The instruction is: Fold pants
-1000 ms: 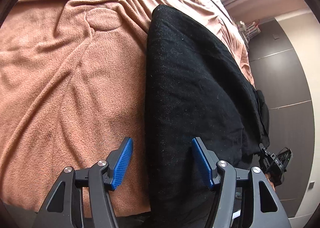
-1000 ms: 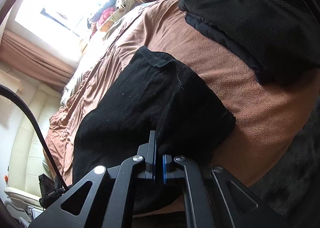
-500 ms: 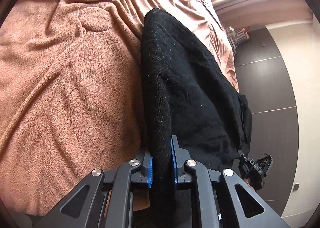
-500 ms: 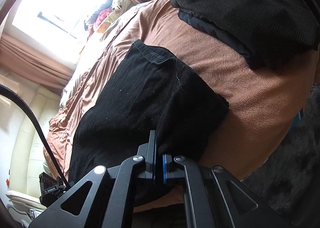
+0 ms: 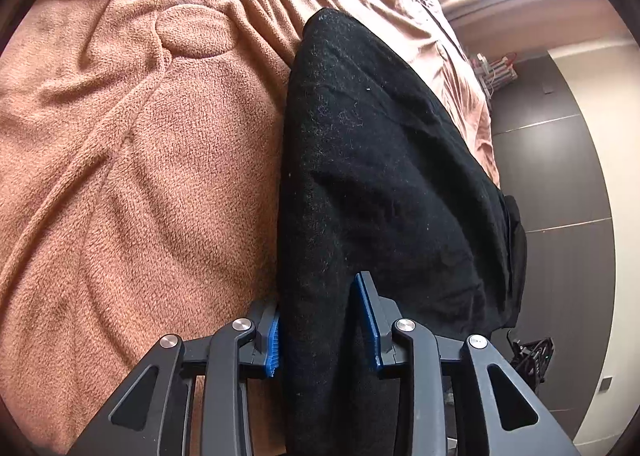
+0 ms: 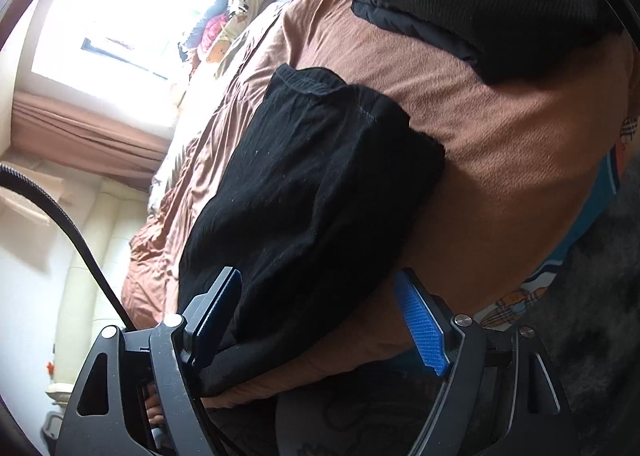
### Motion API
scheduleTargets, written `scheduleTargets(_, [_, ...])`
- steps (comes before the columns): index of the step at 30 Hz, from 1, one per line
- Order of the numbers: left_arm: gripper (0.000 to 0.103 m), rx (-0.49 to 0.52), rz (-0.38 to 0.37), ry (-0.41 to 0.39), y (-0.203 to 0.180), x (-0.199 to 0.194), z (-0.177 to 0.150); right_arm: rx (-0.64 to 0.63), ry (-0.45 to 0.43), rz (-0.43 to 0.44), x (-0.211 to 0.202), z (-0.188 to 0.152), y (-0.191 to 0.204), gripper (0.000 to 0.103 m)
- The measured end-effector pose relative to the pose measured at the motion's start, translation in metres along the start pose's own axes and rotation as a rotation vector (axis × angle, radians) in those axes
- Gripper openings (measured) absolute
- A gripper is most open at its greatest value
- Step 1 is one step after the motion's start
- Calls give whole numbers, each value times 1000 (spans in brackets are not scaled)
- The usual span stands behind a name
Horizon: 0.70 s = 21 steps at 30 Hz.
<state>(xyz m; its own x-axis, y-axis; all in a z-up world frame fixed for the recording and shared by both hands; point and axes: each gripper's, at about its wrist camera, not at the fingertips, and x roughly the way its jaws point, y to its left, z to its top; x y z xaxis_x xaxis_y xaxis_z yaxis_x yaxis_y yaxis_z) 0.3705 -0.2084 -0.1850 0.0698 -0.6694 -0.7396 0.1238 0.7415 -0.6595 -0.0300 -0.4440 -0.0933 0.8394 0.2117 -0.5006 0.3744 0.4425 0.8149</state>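
Left wrist view: black pants (image 5: 384,184) lie folded lengthwise on a brown fleece blanket (image 5: 132,184) covering a bed, running from the near edge toward the far window. The left gripper (image 5: 318,320) straddles the near edge of the fabric, its jaws having just been opening. The left blue pad sits against the cloth's side, while the right pad stands slightly off it; whether the cloth is pinched at all cannot be told for certain, though the grip looks slack. Dark floor tiles (image 5: 560,184) show to the right of the bed.

Right wrist view: the same pants (image 6: 320,192) lie flat on the blanket (image 6: 500,144), the waistband end far and the near end draped over the bed's edge. The right gripper (image 6: 320,320) has just been opening and its jaws are spread wide, the fabric lying loose between them with the right pad clear of it. A heap of dark garments (image 6: 480,0) rests far right, well apart from the pants. A black cable (image 6: 72,224) curves in from the left.
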Motion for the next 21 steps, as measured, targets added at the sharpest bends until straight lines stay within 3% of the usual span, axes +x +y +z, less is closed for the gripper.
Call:
scheduleTargets(6, [34,-16,0,-44,-2,3,12,52,65,91,37,0,-10,78])
scheduleTargets(11, [38,-61,-40,-50,2,12,25,55,1,168,40,13,-4,78])
scheduleTargets(14, [39,-83,-52,-43,3,17,29,68,0,134,47,20,-8,78])
scheduleTargets(15, [38,-79,-46,-48,1,16,29,82,12,117,53,21,-12,78])
scheduleTargets(17, [25,-43,-34,-64,-4,12,27,91,14,112,59,21,-17,78])
scheduleTargets(19, [13,-46,-48,-78,-5,7,28,60,2,102,55,22,-12,72])
scheduleTargets(21, [11,-82,-87,-85,-1,1,28,41,11,95,56,23,-9,35])
